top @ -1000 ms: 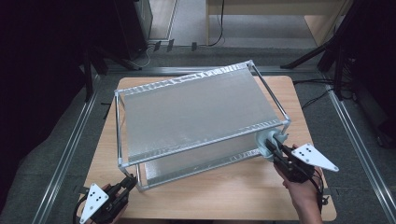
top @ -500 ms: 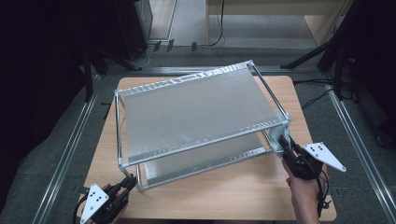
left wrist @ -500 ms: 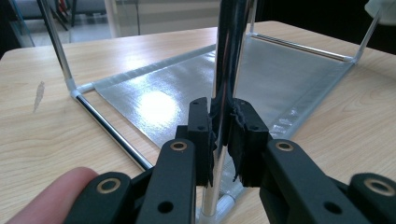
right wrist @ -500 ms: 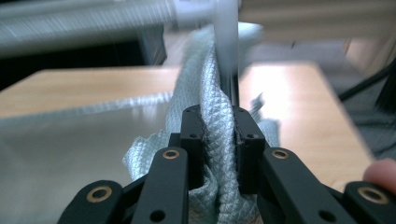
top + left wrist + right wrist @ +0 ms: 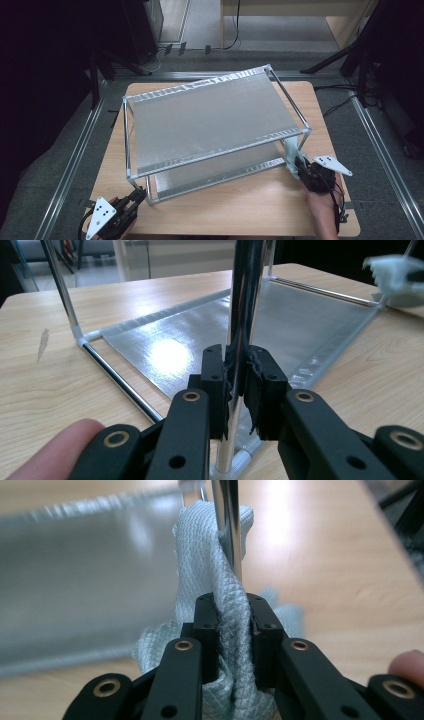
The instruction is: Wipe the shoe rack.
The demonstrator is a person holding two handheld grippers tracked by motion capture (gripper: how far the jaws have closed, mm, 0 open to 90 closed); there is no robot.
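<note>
My left claw (image 5: 239, 385) clamps the chrome rack's 7 o'clock post (image 5: 245, 300), right claw (image 5: 232, 630) pinches pale-green waffle cloth (image 5: 210, 545) on the 4 o'clock post (image 5: 227, 525); wiping harder could skid the rack.

The rack (image 5: 210, 125) has glossy chrome metal posts and rails, with shelves of dull silvery sheet that catches a soft glare. The cloth (image 5: 220, 600) pinched in the right tongs (image 5: 232, 625) is pale woven fabric, diamond-textured and matt. The worktop (image 5: 240, 205) is smooth light wood grain.
</note>
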